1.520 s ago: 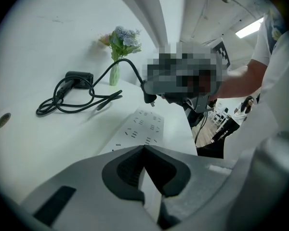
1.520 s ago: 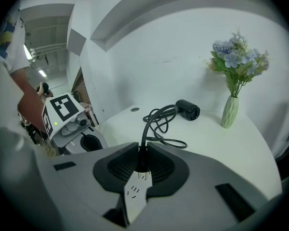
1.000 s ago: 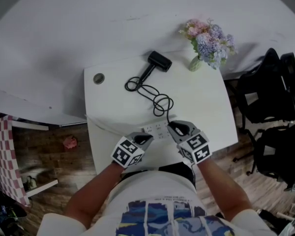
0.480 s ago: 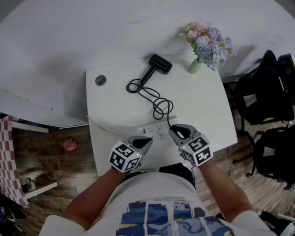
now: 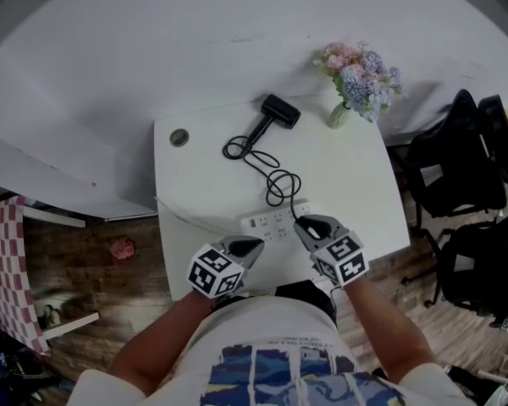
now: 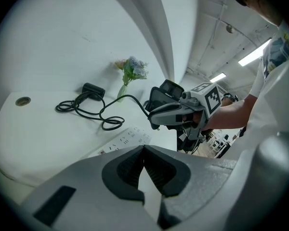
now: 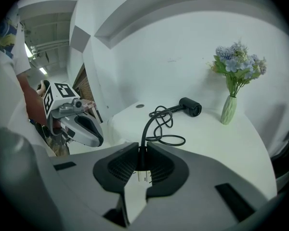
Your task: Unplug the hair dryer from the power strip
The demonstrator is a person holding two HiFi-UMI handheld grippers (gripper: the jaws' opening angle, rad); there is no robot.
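A black hair dryer (image 5: 278,111) lies at the back of the white table (image 5: 356,184), and its cord (image 5: 276,181) coils toward me. The white power strip (image 5: 273,221) lies near the front edge. My right gripper (image 5: 308,225) hovers at the strip's right end, shut on the dryer's plug (image 7: 138,163). The plug's metal prongs show bare below the jaws. My left gripper (image 5: 241,247) sits just short of the strip's left end, shut with nothing in it. In the left gripper view, the right gripper (image 6: 156,115) hangs above the strip (image 6: 127,139).
A vase of flowers (image 5: 356,74) stands at the table's back right corner. A round cable hole (image 5: 179,137) is at the back left. Black chairs (image 5: 457,163) stand to the right of the table. A white wall runs behind it.
My left gripper has drawn back a little from the strip and risen. The right gripper has kept still with the plug in it.
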